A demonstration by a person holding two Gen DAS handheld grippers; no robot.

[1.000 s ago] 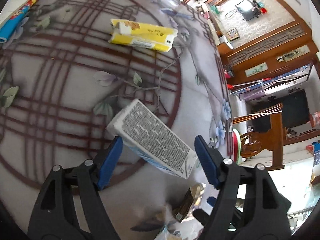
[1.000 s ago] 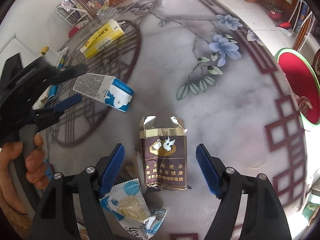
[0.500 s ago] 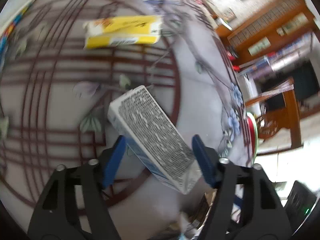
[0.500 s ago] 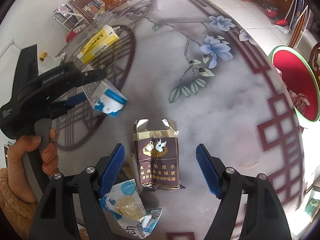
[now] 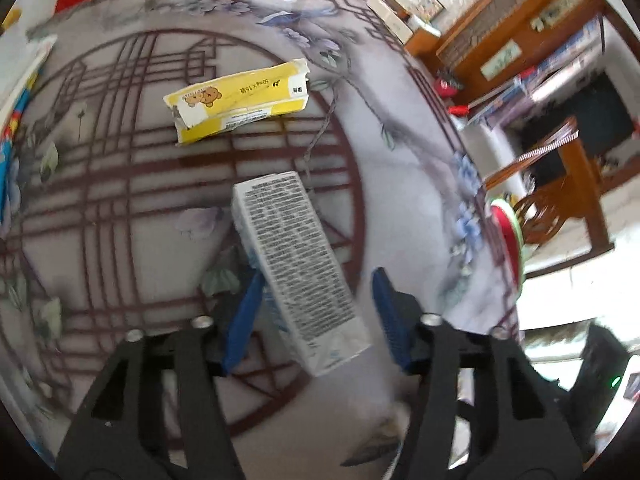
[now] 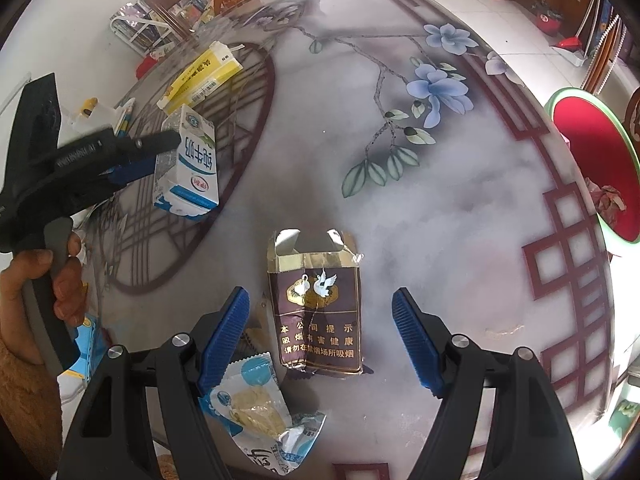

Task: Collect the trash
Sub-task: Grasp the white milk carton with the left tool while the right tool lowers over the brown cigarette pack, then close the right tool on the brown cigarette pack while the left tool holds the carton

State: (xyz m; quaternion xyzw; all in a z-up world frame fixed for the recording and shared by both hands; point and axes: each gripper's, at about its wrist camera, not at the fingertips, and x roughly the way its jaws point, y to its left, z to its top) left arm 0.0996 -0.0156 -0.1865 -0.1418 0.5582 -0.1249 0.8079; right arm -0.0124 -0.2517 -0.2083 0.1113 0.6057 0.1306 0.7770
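In the lower part of the frame the right gripper (image 6: 320, 334) is being held with its jaws wide apart over a flattened brown cigarette pack (image 6: 316, 308) lying on the counter (image 6: 460, 208). At left, a white-and-blue milk carton (image 6: 190, 168) is being gripped by the left gripper (image 6: 136, 160).
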